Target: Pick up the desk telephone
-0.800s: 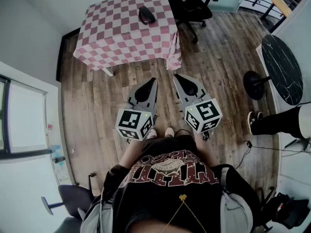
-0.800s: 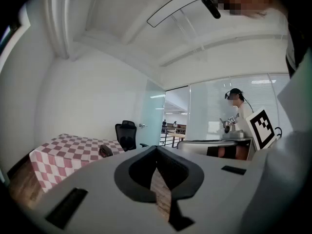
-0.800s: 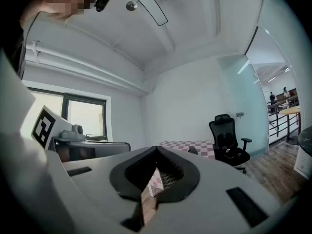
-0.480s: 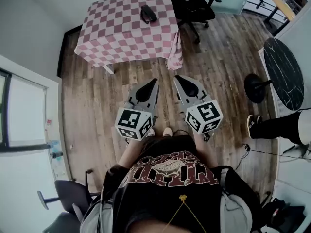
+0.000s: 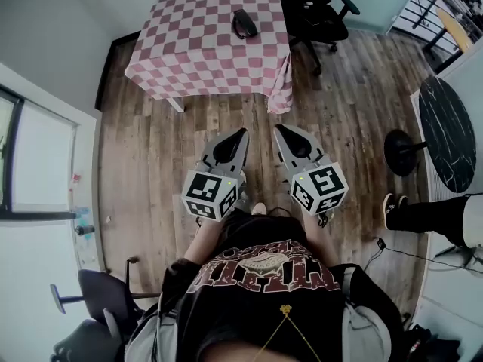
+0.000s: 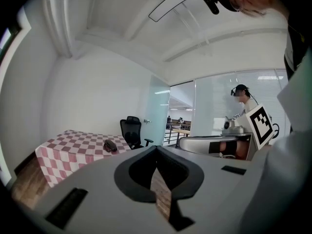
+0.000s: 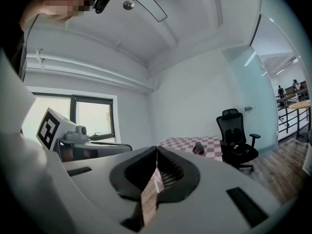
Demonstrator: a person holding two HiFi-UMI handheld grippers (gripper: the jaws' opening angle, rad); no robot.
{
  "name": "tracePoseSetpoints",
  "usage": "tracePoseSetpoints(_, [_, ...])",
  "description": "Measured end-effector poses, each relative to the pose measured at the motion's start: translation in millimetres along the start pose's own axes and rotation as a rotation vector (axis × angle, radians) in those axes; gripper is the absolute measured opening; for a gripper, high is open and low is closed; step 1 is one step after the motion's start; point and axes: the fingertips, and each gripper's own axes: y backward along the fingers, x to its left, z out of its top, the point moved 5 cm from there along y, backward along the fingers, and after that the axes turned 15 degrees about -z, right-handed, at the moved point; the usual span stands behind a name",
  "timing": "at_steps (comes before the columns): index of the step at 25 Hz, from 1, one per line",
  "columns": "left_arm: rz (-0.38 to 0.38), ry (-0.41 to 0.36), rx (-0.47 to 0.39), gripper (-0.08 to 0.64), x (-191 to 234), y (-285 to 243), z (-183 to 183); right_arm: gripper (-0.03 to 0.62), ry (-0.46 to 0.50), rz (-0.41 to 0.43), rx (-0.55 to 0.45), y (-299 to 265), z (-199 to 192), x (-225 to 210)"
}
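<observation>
A black desk telephone (image 5: 244,23) lies on a table with a pink-and-white checked cloth (image 5: 196,51) at the far side of the room. It shows small in the left gripper view as the telephone (image 6: 110,145) and in the right gripper view as the telephone (image 7: 199,147). My left gripper (image 5: 242,132) and right gripper (image 5: 277,127) are held side by side over the wooden floor, well short of the table. Both are shut, tips together, nothing held.
A black office chair (image 5: 317,10) stands right of the table. A round black table (image 5: 451,130) and a person's leg and shoe (image 5: 423,202) are at the right. Another chair (image 5: 90,300) sits at lower left. A window wall (image 5: 30,172) runs along the left.
The table and telephone have shifted slightly right and down in the head view as the person moves; both grippers stay shut and side by side.
</observation>
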Motion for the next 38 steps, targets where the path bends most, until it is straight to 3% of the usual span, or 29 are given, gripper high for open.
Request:
tracePoseSetpoints(9, [-0.009, 0.037, -0.024, 0.0, 49.1, -24.5, 4.3, 0.018, 0.003, -0.028, 0.015, -45.8, 5.4, -12.0])
tracePoseSetpoints(38, [-0.134, 0.066, 0.043, 0.0, 194.1, -89.8, 14.2, 0.018, -0.022, -0.077, 0.057, -197.7, 8.5, -26.1])
